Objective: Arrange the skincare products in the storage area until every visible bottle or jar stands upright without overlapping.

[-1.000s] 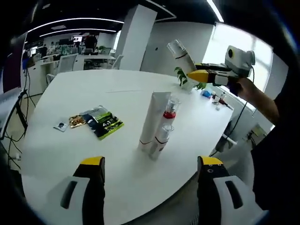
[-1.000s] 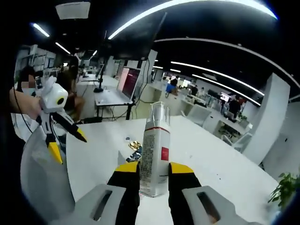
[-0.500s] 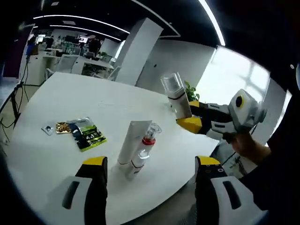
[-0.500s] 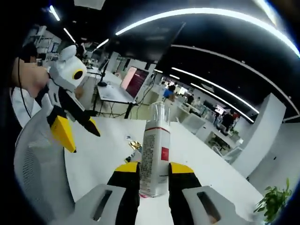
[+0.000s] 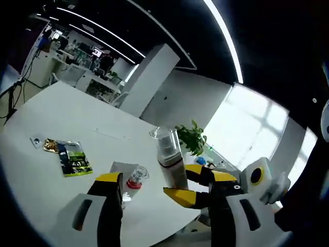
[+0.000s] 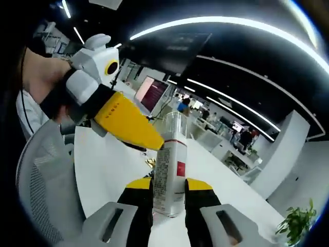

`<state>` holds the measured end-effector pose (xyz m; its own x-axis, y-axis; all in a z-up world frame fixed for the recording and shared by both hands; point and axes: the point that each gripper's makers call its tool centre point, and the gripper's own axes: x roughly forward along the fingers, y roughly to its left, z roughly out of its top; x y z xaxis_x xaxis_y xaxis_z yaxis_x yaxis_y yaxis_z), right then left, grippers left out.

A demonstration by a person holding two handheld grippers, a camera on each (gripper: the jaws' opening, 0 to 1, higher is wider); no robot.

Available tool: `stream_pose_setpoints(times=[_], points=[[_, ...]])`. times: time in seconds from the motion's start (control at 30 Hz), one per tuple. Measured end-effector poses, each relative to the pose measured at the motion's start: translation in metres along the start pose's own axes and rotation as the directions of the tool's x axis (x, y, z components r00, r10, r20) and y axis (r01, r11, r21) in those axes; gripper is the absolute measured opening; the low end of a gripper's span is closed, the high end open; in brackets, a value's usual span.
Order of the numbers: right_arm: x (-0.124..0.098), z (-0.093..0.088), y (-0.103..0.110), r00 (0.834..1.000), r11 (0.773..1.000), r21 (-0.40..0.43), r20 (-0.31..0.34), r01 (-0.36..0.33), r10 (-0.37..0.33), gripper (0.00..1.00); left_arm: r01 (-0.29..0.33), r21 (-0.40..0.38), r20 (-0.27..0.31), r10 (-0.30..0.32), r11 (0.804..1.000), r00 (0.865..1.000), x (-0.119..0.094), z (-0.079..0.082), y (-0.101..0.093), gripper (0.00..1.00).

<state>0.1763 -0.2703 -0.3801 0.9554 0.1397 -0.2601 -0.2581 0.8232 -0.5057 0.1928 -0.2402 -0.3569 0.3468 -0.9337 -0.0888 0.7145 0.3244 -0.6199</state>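
My right gripper (image 6: 168, 185) is shut on a white bottle (image 6: 169, 170) with a clear cap and a red square on its label, held upright above the white table (image 6: 113, 170). The same bottle (image 5: 170, 163) appears in the left gripper view, pinched by the right gripper (image 5: 191, 185) coming from the right. My left gripper (image 5: 165, 180) is open, its jaws wide on either side of the bottle. In the right gripper view the left gripper (image 6: 153, 144) reaches the bottle's shoulder; whether it touches I cannot tell. A white tube (image 5: 119, 171), a red-collared bottle (image 5: 135, 180) and a small bottle (image 5: 126, 196) stand together on the table.
Flat sachets (image 5: 71, 157) and a small packet (image 5: 35, 140) lie on the table's left part. A potted plant (image 5: 193, 139) stands at the far edge. A grey mesh chair (image 6: 46, 180) is by the table, and a hand (image 6: 46, 77) holds the left gripper.
The two grippers have closed in on each other: the left gripper's jaws now frame the held bottle. The right gripper has kept its hold on the bottle.
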Motion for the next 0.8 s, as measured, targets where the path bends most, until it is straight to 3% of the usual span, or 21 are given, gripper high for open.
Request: stream_pose_setpoints(times=[0.27, 0.4, 0.63, 0.8], points=[[-0.001, 0.008, 0.014, 1.000, 0.998, -0.059, 0.010, -0.014, 0.015, 0.14, -0.066, -0.071, 0.036, 0.068, 0.995, 0.997, 0.005, -0.001, 0.004, 0.49], [-0.001, 0.008, 0.017, 1.000, 0.997, -0.067, 0.010, -0.023, 0.023, 0.14, -0.102, -0.050, 0.052, 0.104, 0.994, 0.993, 0.004, 0.004, 0.009, 0.40], [-0.002, 0.006, 0.019, 0.999, 0.996, -0.085, 0.010, -0.031, 0.032, 0.15, -0.147, -0.050, 0.052, 0.150, 0.988, 0.987, 0.011, 0.001, 0.009, 0.38], [-0.004, 0.007, 0.019, 0.999, 0.995, -0.090, 0.015, -0.033, 0.035, 0.15, -0.161, -0.021, 0.034, 0.161, 0.987, 0.986, 0.012, -0.005, 0.004, 0.22]])
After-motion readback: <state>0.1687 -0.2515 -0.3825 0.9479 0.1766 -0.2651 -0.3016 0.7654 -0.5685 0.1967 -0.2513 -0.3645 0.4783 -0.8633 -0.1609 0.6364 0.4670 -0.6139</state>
